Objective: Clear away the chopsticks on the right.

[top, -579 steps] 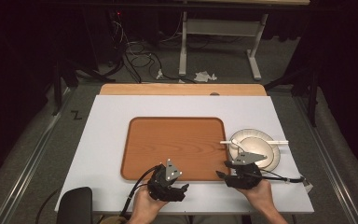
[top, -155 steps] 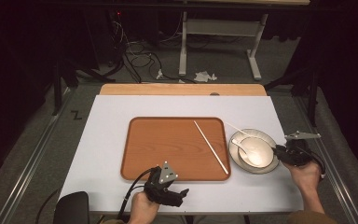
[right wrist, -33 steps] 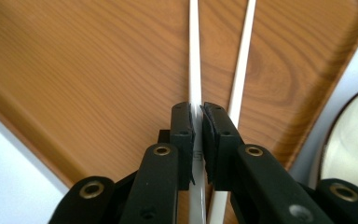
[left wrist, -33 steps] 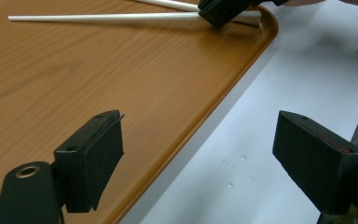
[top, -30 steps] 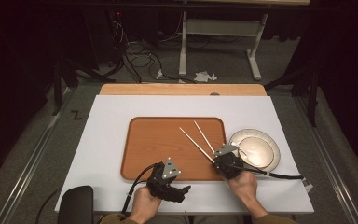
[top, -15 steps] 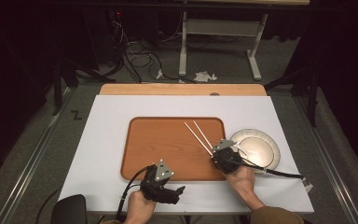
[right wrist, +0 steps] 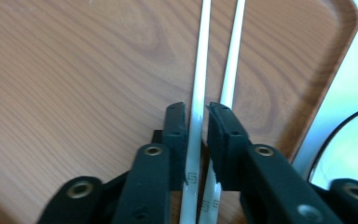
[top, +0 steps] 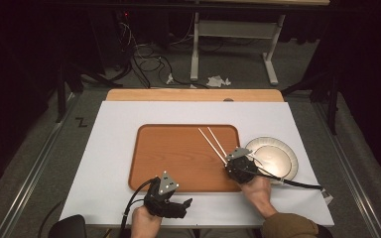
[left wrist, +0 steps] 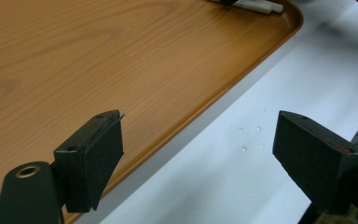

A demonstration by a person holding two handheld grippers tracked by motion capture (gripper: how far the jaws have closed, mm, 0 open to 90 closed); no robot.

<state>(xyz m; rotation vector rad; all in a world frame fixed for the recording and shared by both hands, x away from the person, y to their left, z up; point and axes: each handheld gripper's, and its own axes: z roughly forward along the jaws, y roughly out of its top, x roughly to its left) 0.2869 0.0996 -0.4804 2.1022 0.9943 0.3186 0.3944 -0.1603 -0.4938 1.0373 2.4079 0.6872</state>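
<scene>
In the high view, a wooden tray (top: 178, 156) lies in the middle of a white table (top: 114, 129). Two white chopsticks (top: 212, 144) lie side by side on the right part of the tray, slanting from its upper middle down toward its right edge. The right claw (top: 232, 159) sits at their near ends, just over the tray's right rim, with the person's right hand (top: 256, 189) behind it. A metal plate (top: 285, 153) rests on the table just right of the tray, close beside that claw. The left claw (top: 186, 204) hovers near the table's front edge, below the tray's lower left corner and well apart from the chopsticks, held by the left hand (top: 144, 220).

In the left gripper view, the left claw (left wrist: 196, 149) stands released, its two black pads wide apart with nothing between them. One pad hangs over the tray (left wrist: 98, 60), the other over the white table (left wrist: 279, 84). The ends of the chopsticks (left wrist: 261, 5) peek in at the tray's far corner.

In the right gripper view, the right claw (right wrist: 196, 123) straddles the left chopstick (right wrist: 196, 93), which runs between the pads on the tray (right wrist: 74, 70). Its jaws have just been opening, and a thin gap shows on the stick's right side, so the grip looks let go. The right chopstick (right wrist: 232, 60) lies just beside, passing under the right pad. The plate's (right wrist: 349, 144) rim shows at the right edge.
</scene>
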